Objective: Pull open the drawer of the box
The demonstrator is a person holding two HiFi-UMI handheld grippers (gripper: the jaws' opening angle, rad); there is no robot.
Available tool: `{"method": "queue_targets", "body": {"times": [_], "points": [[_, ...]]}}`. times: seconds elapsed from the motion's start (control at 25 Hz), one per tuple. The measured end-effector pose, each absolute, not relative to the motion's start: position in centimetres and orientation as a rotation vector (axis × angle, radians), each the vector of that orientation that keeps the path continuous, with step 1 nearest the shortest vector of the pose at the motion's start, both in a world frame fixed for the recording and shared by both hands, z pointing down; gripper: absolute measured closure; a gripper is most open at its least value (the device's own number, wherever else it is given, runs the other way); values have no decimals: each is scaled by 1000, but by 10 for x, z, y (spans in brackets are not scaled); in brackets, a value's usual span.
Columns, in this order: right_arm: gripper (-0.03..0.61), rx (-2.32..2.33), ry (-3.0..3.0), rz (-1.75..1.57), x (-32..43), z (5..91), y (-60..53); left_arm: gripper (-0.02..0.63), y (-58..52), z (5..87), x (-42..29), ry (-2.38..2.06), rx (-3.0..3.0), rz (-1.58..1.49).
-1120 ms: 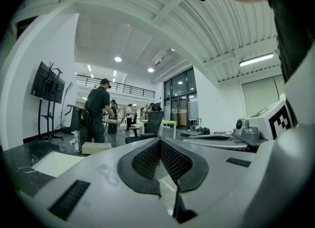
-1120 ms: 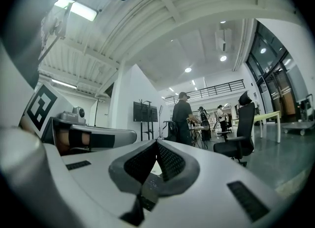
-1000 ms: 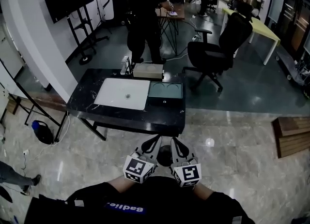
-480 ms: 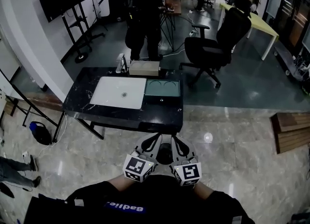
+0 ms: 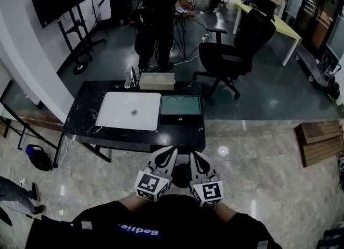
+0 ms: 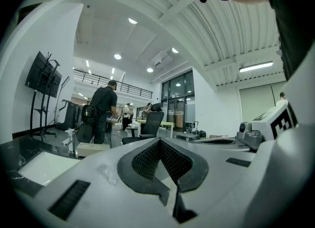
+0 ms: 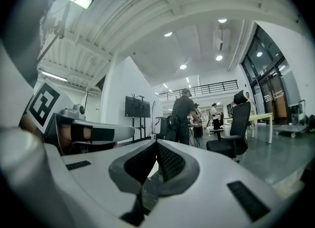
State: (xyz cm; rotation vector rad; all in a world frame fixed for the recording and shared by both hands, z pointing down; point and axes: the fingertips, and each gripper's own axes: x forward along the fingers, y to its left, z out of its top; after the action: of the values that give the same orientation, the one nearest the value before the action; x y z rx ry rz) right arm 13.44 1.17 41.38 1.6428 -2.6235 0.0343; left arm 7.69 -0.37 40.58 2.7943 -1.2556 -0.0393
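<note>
I record left tool (image 5: 170,153) and right tool (image 5: 193,156), jaws together and empty, well short of the box (image 5: 181,104), its drawer (image 5: 181,118) front facing them dead ahead, neither nearer.

The left gripper (image 6: 160,143) fills the lower frame. Its 2 jaws are closed: the black ribbed pads (image 6: 145,160) meet at the tips, with nothing between them. At lower left, a black table (image 6: 15,153) carries a white basin (image 6: 42,167), a faucet (image 6: 73,141) and a pale box (image 6: 92,148). Behind the table stands 1 person in dark clothes (image 6: 104,109), with an office chair (image 6: 150,126) further right. A screen on a stand (image 6: 43,77) is at far left. A marker cube (image 6: 275,121) shows at the right edge.
</note>
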Motion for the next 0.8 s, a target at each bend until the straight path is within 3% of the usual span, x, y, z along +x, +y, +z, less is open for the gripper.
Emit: {"method": "queue_targets", "body": {"times": [0.8], "points": [[577, 1826, -2408, 5, 57, 420, -96, 626, -120, 419, -17, -1090, 2790, -73]]}}
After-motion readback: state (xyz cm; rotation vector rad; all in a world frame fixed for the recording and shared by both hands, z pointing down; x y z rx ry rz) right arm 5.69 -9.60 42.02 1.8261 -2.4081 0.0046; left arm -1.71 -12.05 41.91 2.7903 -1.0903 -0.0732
